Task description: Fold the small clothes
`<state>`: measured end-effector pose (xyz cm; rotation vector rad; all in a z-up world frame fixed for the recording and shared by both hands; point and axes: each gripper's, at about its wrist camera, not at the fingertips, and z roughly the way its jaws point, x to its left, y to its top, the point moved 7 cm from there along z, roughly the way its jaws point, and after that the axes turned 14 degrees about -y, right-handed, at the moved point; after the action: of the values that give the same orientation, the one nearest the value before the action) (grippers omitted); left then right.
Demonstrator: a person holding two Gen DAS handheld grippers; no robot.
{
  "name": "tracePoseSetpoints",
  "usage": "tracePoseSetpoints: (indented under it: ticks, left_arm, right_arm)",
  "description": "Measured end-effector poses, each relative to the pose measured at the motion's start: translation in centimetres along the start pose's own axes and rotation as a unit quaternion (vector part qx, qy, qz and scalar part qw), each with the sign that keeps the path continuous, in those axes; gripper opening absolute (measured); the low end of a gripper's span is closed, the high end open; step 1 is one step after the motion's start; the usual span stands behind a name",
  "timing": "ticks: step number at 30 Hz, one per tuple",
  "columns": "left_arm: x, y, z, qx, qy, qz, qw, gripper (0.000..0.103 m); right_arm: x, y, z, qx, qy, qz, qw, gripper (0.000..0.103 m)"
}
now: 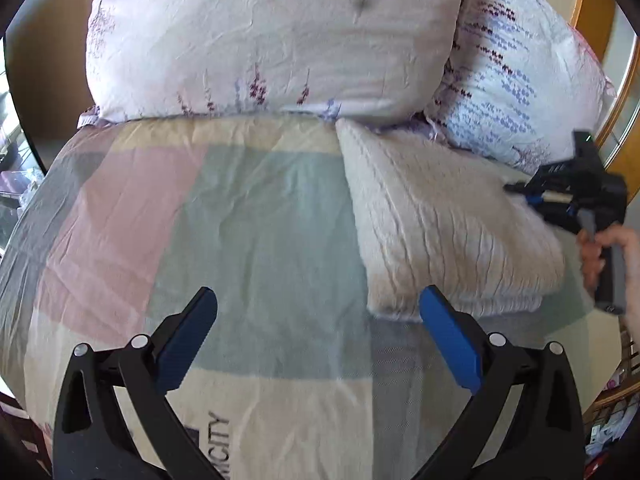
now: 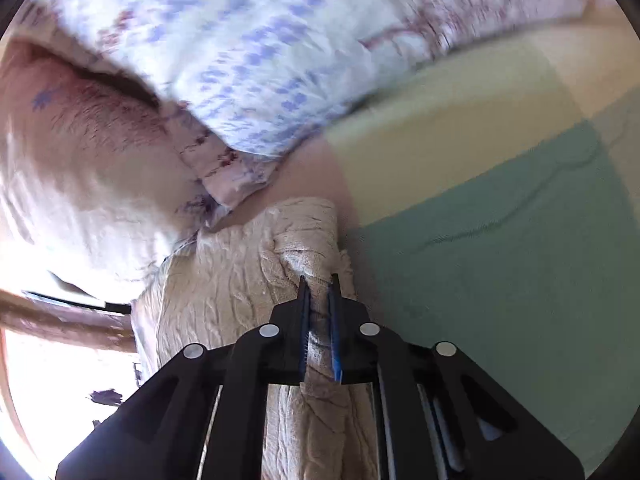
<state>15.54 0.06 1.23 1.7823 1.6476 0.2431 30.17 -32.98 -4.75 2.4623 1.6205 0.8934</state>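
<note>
**Soft cloth pinched at its edge**

The cream knitted garment (image 1: 448,216) lies on the bed (image 1: 256,240), just beside the pillows (image 1: 272,40). Its bunched edge is clamped between the right tongs (image 2: 319,280). The left tongs (image 1: 318,300) are spread wide, empty. Being limp and light, it is best gripped at corners.

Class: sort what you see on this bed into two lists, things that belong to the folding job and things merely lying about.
Belonging to the job:
cream knitted garment
right hand-held gripper, shut on the garment's edge
left hand-held gripper, open above the bedspread

Merely lying about:
pink floral pillow
blue-patterned pillow
colour-block bedspread
</note>
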Motion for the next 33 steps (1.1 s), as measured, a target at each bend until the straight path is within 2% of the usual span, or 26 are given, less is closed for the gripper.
tracePoseSetpoints:
  ticks: [1, 2, 4, 6, 8, 9, 11, 12, 14, 16, 17, 19, 21, 22, 24, 25, 27, 29, 33]
  left_arm:
    - [0.2, -0.5, -0.2, 0.005, 0.006, 0.003, 1.0, 0.101]
    - [0.4, -1.1, -0.3, 0.01, 0.008, 0.007, 0.9999, 0.101]
    - [0.6, -2.0, -0.6, 0.019, 0.005, 0.017, 0.9997, 0.101]
    - [0.8, -2.9, -0.6, 0.031, 0.005, 0.021, 0.9993, 0.101]
    - [0.8, -3.5, -0.5, 0.041, -0.006, 0.017, 0.999, 0.101]
    - [0.7, -3.7, -0.5, 0.044, -0.013, 0.012, 0.9989, 0.101]
    - [0.5, -4.0, -0.1, 0.05, -0.026, 0.003, 0.9984, 0.101]
    - [0.4, -4.0, 0.1, 0.05, -0.027, -0.001, 0.9984, 0.101]
    - [0.3, -4.0, 0.4, 0.048, -0.022, -0.003, 0.9986, 0.101]
    - [0.0, -4.1, 0.8, 0.046, -0.018, -0.002, 0.9988, 0.101]
    - [-0.2, -4.2, 1.1, 0.048, -0.017, -0.001, 0.9987, 0.101]
    - [-0.6, -4.5, 1.6, 0.054, -0.017, 0.004, 0.9984, 0.101]
    - [-1.0, -4.9, 2.2, 0.062, -0.006, 0.016, 0.9979, 0.101]
    - [-1.2, -5.2, 2.5, 0.065, 0.0, 0.022, 0.9976, 0.101]
    - [-1.4, -5.8, 3.4, 0.078, 0.012, 0.031, 0.9964, 0.101]
    - [-1.4, -6.1, 3.8, 0.085, 0.017, 0.032, 0.9957, 0.101]
    - [-1.7, -6.2, 3.9, 0.076, 0.029, 0.047, 0.9956, 0.101]
    - [-1.6, -6.3, 3.9, 0.071, 0.027, 0.044, 0.9961, 0.101]
    - [-1.5, -6.4, 3.8, 0.062, 0.023, 0.049, 0.9966, 0.101]
  right_arm:
    - [0.7, -0.3, -1.6, -0.026, 0.004, -0.008, 1.0, 0.02]
    - [1.2, -0.4, -2.8, -0.048, 0.016, -0.014, 0.999, 0.043]
    - [1.9, -2.7, -6.7, -0.087, 0.06, -0.033, 0.994, 0.072]
    - [2.9, -5.9, -8.4, -0.091, 0.095, -0.065, 0.989, 0.073]
    - [3.8, -8.3, -7.8, -0.078, 0.099, -0.092, 0.988, 0.072]
    - [3.6, -9.3, -7.0, -0.064, 0.09, -0.103, 0.989, 0.072]
    - [2.6, -10.2, -3.3, -0.026, 0.026, -0.102, 0.994, 0.072]
    - [1.8, -10.0, -1.8, -0.022, 0.009, -0.088, 0.996, 0.072]
    - [1.9, -9.5, -2.3, -0.041, 0.007, -0.069, 0.997, 0.072]
    - [1.7, -10.1, -4.5, -0.06, 0.01, -0.066, 0.996, 0.074]
    - [1.8, -10.8, -5.6, -0.081, -0.002, -0.079, 0.994, 0.082]
    - [1.5, -12.6, -6.6, -0.115, -0.048, -0.112, 0.986, 0.089]
    - [1.1, -15.0, -5.8, -0.12, -0.086, -0.142, 0.979, 0.089]
    - [0.8, -16.2, -5.0, -0.122, -0.118, -0.159, 0.973, 0.089]
    - [-0.1, -18.2, -4.0, -0.111, -0.155, -0.177, 0.966, 0.089]
    - [-0.8, -18.5, -2.8, -0.104, -0.163, -0.179, 0.965, 0.089]
    - [-0.8, -19.1, -1.5, -0.098, -0.179, -0.183, 0.962, 0.091]
    - [-0.5, -20.0, -1.5, -0.106, -0.193, -0.203, 0.954, 0.1]
    - [-0.2, -21.0, -1.1, -0.113, -0.228, -0.228, 0.94, 0.102]
